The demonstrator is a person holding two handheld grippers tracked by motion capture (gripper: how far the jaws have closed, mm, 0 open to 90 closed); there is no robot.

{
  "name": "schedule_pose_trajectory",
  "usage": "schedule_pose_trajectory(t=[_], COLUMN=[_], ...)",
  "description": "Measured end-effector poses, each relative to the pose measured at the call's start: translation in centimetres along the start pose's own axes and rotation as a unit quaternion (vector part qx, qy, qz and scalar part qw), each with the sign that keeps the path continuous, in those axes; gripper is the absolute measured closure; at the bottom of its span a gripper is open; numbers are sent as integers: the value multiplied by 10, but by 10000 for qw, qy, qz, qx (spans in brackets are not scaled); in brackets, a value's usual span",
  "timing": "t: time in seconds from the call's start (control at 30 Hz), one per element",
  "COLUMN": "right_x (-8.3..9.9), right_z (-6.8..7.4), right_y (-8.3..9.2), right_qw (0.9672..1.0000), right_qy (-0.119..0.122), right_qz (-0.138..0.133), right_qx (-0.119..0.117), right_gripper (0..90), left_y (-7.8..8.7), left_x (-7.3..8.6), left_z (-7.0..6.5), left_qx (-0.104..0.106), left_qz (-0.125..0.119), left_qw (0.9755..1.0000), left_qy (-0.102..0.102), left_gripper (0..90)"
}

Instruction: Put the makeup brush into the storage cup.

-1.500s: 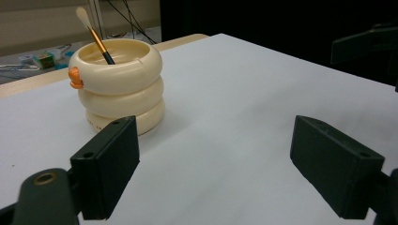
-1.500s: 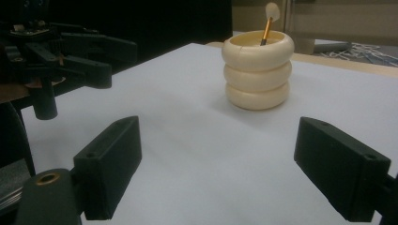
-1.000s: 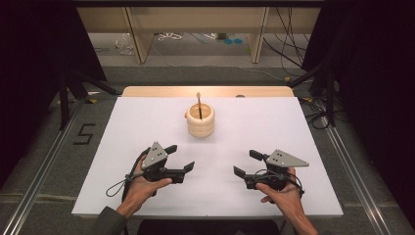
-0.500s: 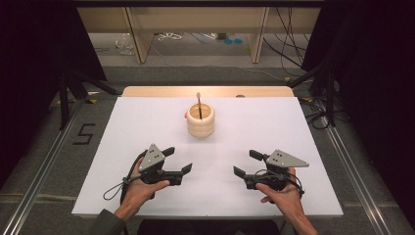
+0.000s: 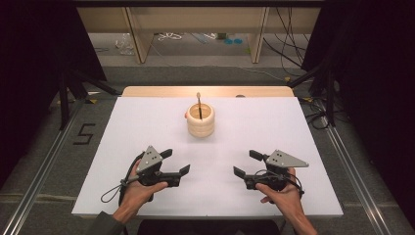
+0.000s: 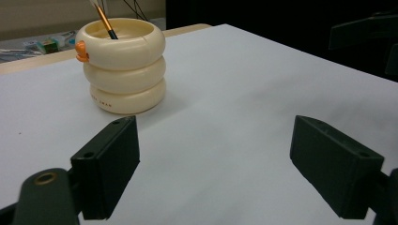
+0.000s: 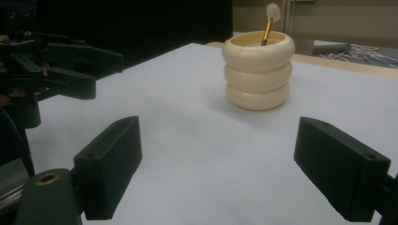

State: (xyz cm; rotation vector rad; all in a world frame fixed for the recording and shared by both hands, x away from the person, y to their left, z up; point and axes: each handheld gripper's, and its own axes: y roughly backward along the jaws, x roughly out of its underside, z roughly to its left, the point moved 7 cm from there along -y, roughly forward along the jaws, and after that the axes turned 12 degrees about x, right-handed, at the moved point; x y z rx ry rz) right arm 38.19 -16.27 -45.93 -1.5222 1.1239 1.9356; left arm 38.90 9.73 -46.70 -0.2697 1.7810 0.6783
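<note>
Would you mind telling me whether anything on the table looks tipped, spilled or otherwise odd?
Nothing stands out. The cream ringed holder stands upright on the white table, with a brush leaning inside it. Both the left gripper and right gripper are open and apart from it.

**White table, 1 pot on it**

So the table (image 5: 147,127) has a plain white top with a strip of light wood showing along its far edge. Sitting right on it, toward the far middle, is 1 cream holder (image 5: 200,120) shaped like 3 stacked rings, upright, with a small orange tab near its rim. A thin brush (image 5: 199,104) stands inside, leaning on the rim.
</note>
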Motion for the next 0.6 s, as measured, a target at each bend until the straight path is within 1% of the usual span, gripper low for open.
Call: schedule_pose_trajectory(t=[0.07,0.13,0.17,0.2,0.23,0.3,0.33,0.4,0.43,0.47,0.53,0.6], right_x=[0,0,0,0,0,0,0,0,0,1,0,0], right_z=[0,1,1,1,1,1,1,1,1,1,1,1], right_y=[0,-1,0,-1,-1,-1,-1,-1,-1,0,-1,-1], right_qw=[10000,10000,10000,10000,10000,10000,10000,10000,10000,10000,10000,10000], right_qy=[11,-16,13,-3,1,3,0,-11,4,19,-1,7], right_qz=[5,-56,14,-43,8,-38,-44,-53,-38,39,-39,-36], right_qx=[-6,-61,-56,-51,-31,-63,-63,-66,-50,-66,-73,-64], right_gripper=[163,163,163,163,163,163,163,163,163,163,163,163], left_y=[1,1,1,1,1,1,1,2,2,3,3,3], left_x=[0,0,0,0,0,-1,-1,-1,-1,-2,-2,-2], left_z=[1,1,1,1,1,1,2,3,3,3,3,3], left_qx=[-29,-25,-24,-25,-30,-29,-1,-45,-43,-50,-57,-61], left_qz=[-9,4,-1,-3,-26,-43,-47,-15,-29,-34,-41,-53], left_qw=[10000,10000,10000,10000,10000,10000,10000,10000,10000,10000,10000,10000], left_qy=[6,-48,-46,-60,-8,-6,-50,-52,-44,-49,-52,-53], left_gripper=[159,159,159,159,159,159,159,159,159,159,159,159])
